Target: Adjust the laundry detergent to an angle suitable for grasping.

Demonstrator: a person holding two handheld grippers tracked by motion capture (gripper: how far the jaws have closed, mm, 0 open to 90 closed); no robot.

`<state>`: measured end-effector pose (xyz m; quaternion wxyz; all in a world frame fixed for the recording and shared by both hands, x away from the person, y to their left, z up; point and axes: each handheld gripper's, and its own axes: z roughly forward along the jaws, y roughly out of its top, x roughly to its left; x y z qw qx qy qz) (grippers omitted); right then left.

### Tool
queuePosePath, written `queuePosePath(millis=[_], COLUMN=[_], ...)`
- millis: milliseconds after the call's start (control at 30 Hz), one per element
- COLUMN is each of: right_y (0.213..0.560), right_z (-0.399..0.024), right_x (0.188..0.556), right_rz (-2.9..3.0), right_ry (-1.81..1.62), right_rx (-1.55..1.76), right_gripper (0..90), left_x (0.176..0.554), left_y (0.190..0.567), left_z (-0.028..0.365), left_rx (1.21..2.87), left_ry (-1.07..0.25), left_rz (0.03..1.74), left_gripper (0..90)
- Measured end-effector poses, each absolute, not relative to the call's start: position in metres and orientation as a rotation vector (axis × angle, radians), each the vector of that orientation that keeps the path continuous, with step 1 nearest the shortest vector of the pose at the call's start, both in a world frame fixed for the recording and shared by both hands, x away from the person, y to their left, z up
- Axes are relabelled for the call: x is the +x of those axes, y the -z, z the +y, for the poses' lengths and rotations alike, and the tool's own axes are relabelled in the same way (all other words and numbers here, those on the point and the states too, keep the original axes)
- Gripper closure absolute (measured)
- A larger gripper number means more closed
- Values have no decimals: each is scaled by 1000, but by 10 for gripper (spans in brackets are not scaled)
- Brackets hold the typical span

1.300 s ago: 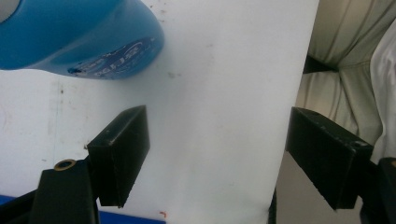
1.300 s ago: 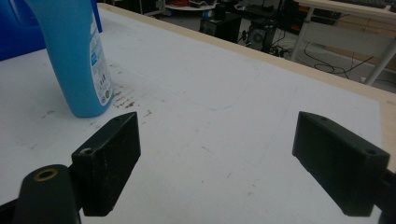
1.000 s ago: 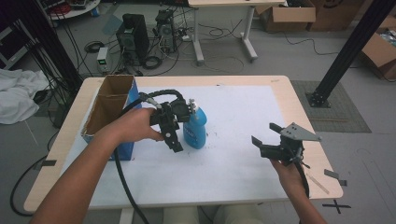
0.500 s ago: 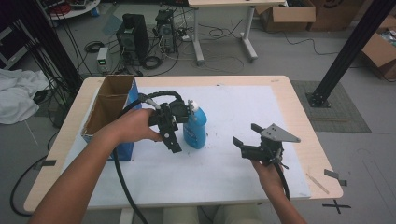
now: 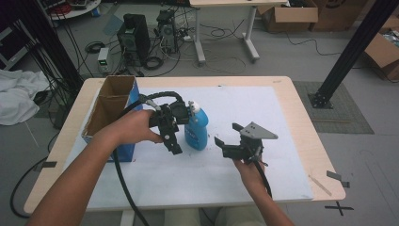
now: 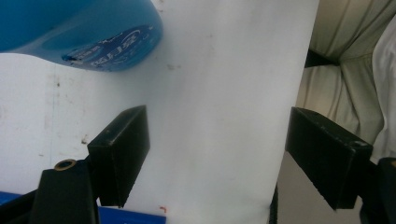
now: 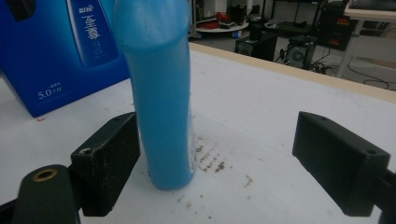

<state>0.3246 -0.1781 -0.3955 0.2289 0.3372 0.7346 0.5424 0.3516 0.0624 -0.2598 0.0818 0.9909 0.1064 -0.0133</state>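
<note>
Beside the smooth blue plastic bottle (image 5: 196,128), each blocky black hand-held gripper (image 5: 227,137) stands spread, pinching nothing

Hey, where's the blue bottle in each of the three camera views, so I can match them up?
High view: the blue bottle stands upright at table centre, just right of the left gripper.
Left gripper view: the bottle lies across the top left corner, beyond the jaws.
Right gripper view: it rises left of centre, beside the left jaw.
Shared landmark: the blue carton, near the bottle.
</note>
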Motion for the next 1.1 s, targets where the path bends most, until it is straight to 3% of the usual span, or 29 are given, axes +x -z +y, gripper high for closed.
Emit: queuePosePath(millis=[1100], right_y=[408], right_z=[-116], right_x=[361], right_rz=[2081], right_ry=[-1549], right_rx=[907], right_gripper=[148], left_x=[353], left_y=[266], left_z=[68], left_rx=[2970], left_ry=[51], left_rz=[313], left_gripper=[227])
